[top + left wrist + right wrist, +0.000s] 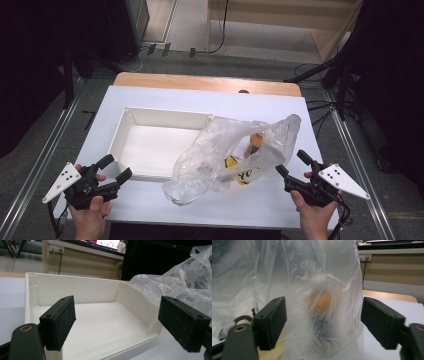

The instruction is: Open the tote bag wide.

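Tabletop (150, 97) covered in white, carrying an open white tray (131, 124) at about 9 o'clock of centre and a crumpled clear plastic bag (210, 150) at about 3 o'clock, its left edge lapping over the tray's right wall. Inside the bag: something orange (255, 140) near the top, yellow packaging with dark print (243, 175) lower down, blurred through the film, perhaps snack packs.

Left tongs (119, 170) down at 7 o'clock, held in a hand (90, 215), spread wide and empty, pointing toward 2 o'clock at the tray's near corner, close to it but apart. In the left gripper view, tray (100, 325) framed between both black pads, bag (180, 282) at 2 o'clock.

Right tongs (291, 163) at 4 o'clock, held in the other hand (312, 215), likewise spread wide, gripping nothing, tips just beside the bag's right flank. In the right gripper view, bag (312, 290) hanging between the pads without being pinched, orange shape (320, 301) dead centre.
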Demonstrator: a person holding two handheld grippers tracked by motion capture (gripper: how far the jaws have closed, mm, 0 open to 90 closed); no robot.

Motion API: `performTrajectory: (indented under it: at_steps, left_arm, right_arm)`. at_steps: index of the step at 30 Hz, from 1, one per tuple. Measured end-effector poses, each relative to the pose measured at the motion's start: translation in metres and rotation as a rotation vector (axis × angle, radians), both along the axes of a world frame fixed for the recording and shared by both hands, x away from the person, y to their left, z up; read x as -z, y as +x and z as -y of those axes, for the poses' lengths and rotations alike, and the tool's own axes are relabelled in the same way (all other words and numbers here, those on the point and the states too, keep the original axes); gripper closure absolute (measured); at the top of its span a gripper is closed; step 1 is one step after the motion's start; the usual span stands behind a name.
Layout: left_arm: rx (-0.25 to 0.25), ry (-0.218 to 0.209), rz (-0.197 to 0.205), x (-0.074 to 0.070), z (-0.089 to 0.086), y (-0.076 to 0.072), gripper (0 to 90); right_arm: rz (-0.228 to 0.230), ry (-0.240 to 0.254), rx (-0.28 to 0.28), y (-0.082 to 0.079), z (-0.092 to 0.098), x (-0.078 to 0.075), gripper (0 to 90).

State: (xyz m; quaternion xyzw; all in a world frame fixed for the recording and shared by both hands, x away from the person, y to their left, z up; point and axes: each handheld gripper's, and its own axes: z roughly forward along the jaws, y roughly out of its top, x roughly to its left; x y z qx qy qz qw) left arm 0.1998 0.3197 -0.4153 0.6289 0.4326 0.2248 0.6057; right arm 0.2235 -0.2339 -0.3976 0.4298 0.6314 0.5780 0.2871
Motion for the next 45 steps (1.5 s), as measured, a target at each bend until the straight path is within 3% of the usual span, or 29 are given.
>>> performTrajectory:
  at_steps: [3,6,8,9,10,11,12,15,19,30,35,39,45]
  left_arm:
    - [0.008,-0.004,0.005,-0.001,0.003,0.000,14.6]
    - [0.018,-0.002,0.010,-0.004,0.007,-0.001,14.6]
    - [0.033,0.011,0.021,-0.006,0.014,0.000,14.6]
    - [0.033,0.011,0.021,-0.006,0.014,0.000,14.6]
    - [0.048,0.031,0.026,-0.008,0.021,0.001,14.6]
    - [0.048,0.031,0.026,-0.008,0.021,0.001,14.6]
    - [0.064,0.053,0.036,-0.012,0.027,0.003,14.6]
    - [0.082,0.065,0.048,-0.018,0.036,0.003,14.6]
    - [0.119,0.072,0.047,-0.023,0.049,0.005,14.6]
    - [0.195,0.069,0.050,-0.028,0.091,0.017,14.4]
    - [0.227,0.089,0.049,-0.028,0.113,0.022,14.5]
    - [0.275,0.116,0.039,-0.024,0.128,0.022,15.0]
    - [0.295,0.137,0.028,-0.018,0.138,0.018,20.6]
  right_arm:
    - [-0.005,0.007,0.012,0.004,-0.005,-0.001,26.4]
    - [-0.027,0.026,0.016,0.013,-0.009,0.001,36.8]
    - [-0.035,0.017,0.012,0.017,-0.011,0.002,48.8]
    - [-0.035,0.017,0.012,0.017,-0.011,0.002,48.8]
    - [-0.051,-0.001,-0.001,0.021,-0.012,0.002,67.1]
    - [-0.051,-0.001,-0.001,0.021,-0.012,0.002,67.1]
    - [-0.053,-0.015,-0.018,0.024,-0.013,0.001,81.5]
    - [-0.057,-0.002,0.006,0.030,-0.012,-0.002,90.0]
    - [-0.067,0.025,0.018,0.039,-0.013,-0.007,90.0]
    - [-0.045,0.029,0.017,0.047,-0.018,-0.003,90.0]
    - [-0.051,-0.005,0.053,0.047,-0.019,0.002,89.9]
    - [-0.050,-0.028,0.044,0.047,-0.014,0.005,89.1]
    - [-0.081,-0.008,0.080,0.047,-0.004,0.010,90.0]
